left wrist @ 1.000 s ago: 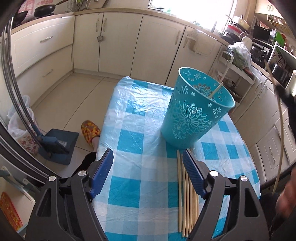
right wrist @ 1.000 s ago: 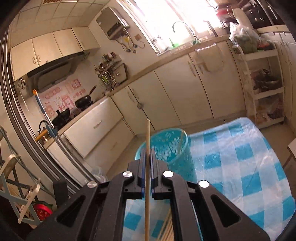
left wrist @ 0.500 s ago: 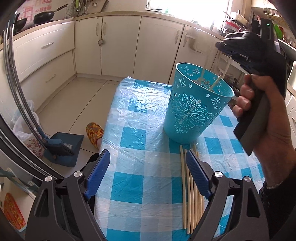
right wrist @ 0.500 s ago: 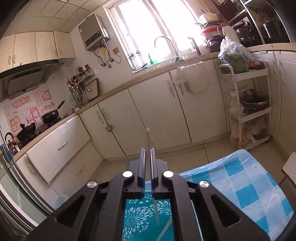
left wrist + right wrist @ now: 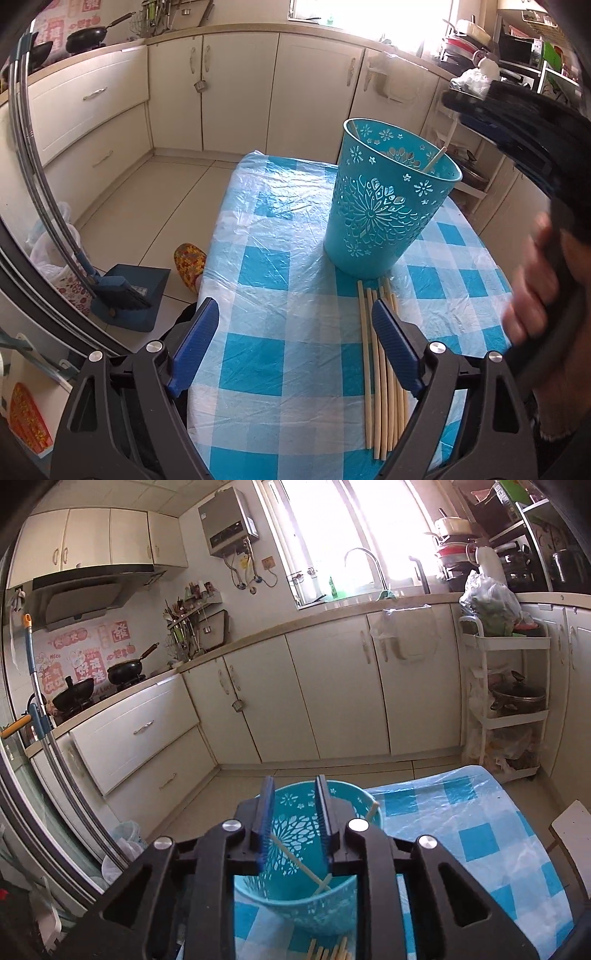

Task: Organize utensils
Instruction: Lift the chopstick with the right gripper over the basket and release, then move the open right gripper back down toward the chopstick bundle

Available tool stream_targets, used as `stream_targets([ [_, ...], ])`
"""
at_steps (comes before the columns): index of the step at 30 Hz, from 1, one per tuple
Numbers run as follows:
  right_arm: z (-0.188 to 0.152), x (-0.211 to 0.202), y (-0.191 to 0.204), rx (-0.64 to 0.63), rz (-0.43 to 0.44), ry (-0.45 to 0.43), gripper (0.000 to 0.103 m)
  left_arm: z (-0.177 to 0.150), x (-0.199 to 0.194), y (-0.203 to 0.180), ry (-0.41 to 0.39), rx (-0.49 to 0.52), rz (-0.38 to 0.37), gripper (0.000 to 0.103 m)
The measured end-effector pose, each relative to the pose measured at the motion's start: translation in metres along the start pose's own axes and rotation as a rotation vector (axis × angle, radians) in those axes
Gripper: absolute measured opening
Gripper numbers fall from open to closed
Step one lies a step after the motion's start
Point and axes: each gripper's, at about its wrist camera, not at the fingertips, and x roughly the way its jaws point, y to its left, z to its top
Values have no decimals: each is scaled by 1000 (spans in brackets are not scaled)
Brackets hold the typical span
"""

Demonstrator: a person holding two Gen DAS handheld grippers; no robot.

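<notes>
- Because the chopsticks (image 5: 380, 362) look like thin, pale wooden sticks, I judge them light and stiff but smooth enough to roll or slide, so pinching one near its middle would keep it from tipping.
- The chopsticks are lying side by side on the checked tablecloth (image 5: 266, 295), just ahead of the left gripper (image 5: 291, 350) and partly under its right-hand finger, with their far ends reaching almost to the foot of the bucket (image 5: 388, 206).
- The left gripper is hovering low over the cloth with its jaws spread wide and nothing between them.
- The right gripper (image 5: 293, 819) is hanging directly above the bucket's mouth, jaws parted and holding nothing.
- The bucket is standing upright beyond the left gripper and just below the right one; it looks like thin perforated plastic, so I expect it to be light and easy to nudge over.
- Inside the bucket, two sticks (image 5: 301, 864) are leaning crossed against the walls, one tip poking just above the rim on the right.
- Several chopsticks are waiting on the cloth, so the sorting seems only partly done.
</notes>
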Motion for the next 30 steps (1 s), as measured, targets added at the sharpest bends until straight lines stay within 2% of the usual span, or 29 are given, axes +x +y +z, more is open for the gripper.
stream_targets([
  [5, -31, -29, -7, -15, -28, 51, 28, -3, -6, -4, -10, 17, 15, 82],
  [7, -50, -30, -14, -4, -45, 112, 28, -4, -9, -6, -13, 25, 19, 82],
  [13, -99, -10, -31, 17, -91, 306, 25, -8, -13, -9, -14, 45, 29, 83],
  [19, -129, 13, -29, -5, -104, 437, 23, -15, -5, -3, 23, 38, 47, 84],
  [23, -145, 19, -29, -8, -118, 481, 20, -22, 4, 6, 65, 24, 66, 84],
  [30, -153, 26, -30, -23, -134, 512, 19, -28, 15, 10, 99, 19, 76, 84],
])
